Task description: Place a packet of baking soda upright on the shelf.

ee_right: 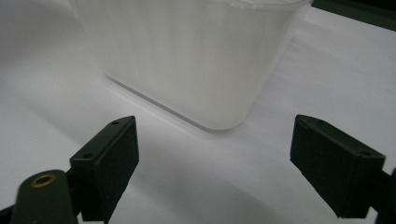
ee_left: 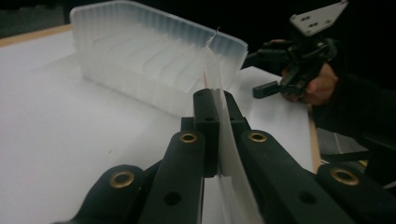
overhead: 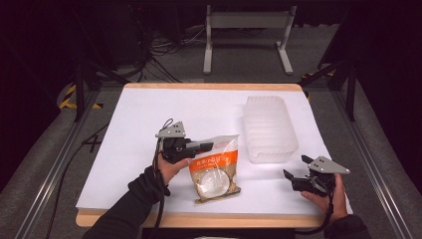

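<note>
My left gripper (ee_left: 212,100) pinches the snack bag (overhead: 216,169) edge; its label reads from above. At three o'clock, my right gripper (ee_right: 215,154) gapes empty before the plastic tub (ee_right: 187,56).

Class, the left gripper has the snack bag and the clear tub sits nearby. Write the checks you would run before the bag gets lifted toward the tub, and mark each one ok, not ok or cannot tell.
1. Left gripper shut on the bag: ok, the jaws pinch its top edge in the left gripper view.
2. Grip firm enough to carry the bag's weight: cannot tell.
3. Tub upright with its opening up: ok.
4. Tub free of contents: ok, as far as the high view shows.
5. Right gripper out of the bag's path: ok, it is open near the table's front right, apart from the tub.
6. Bag sealed: cannot tell.
</note>
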`<state>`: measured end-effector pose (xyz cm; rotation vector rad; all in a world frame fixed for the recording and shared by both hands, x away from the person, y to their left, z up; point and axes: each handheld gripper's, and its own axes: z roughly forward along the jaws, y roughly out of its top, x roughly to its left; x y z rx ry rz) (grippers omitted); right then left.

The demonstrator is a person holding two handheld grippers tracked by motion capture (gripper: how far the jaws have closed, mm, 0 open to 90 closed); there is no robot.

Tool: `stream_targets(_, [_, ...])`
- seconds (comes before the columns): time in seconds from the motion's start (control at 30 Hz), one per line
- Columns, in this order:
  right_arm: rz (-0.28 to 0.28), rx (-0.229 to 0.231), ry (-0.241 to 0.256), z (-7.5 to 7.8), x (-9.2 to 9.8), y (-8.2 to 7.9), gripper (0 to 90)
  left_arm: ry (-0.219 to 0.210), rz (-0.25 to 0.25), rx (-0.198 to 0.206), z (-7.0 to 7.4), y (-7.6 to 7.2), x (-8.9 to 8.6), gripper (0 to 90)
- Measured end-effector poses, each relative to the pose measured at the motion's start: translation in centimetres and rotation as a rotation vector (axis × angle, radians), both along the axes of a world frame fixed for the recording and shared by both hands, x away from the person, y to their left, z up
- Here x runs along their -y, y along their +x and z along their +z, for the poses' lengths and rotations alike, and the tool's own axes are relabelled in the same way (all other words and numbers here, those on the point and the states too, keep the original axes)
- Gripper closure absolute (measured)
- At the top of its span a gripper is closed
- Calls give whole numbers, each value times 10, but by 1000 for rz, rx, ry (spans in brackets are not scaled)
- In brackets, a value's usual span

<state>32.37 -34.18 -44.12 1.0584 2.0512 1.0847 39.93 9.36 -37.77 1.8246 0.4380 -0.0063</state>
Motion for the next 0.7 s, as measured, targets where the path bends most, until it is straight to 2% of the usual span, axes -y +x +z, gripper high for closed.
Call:
stream_targets(0.03, [1, 0, 10, 0, 1, 0, 159, -7, -14, 18, 5, -4, 2, 897])
stream_targets(0.13, [1, 4, 24, 1, 3, 0, 159, -19, -42, 37, 14, -11, 7, 897])
stream_targets(0.23, [7, 11, 31, 1, 3, -1, 155, -23, -41, 74, 23, -13, 10, 897])
stream_targets(0.3, [5, 17, 38, 2, 5, -1, 155, -27, -36, 78, 26, -11, 12, 897])
stream_targets(0.47, [9, 21, 43, 2, 5, -2, 155, -5, -5, 115, 30, -4, 17, 898])
stream_targets(0.7, [4, 20, 43, 2, 5, -1, 155, -32, 3, 139, 38, 7, 22, 897])
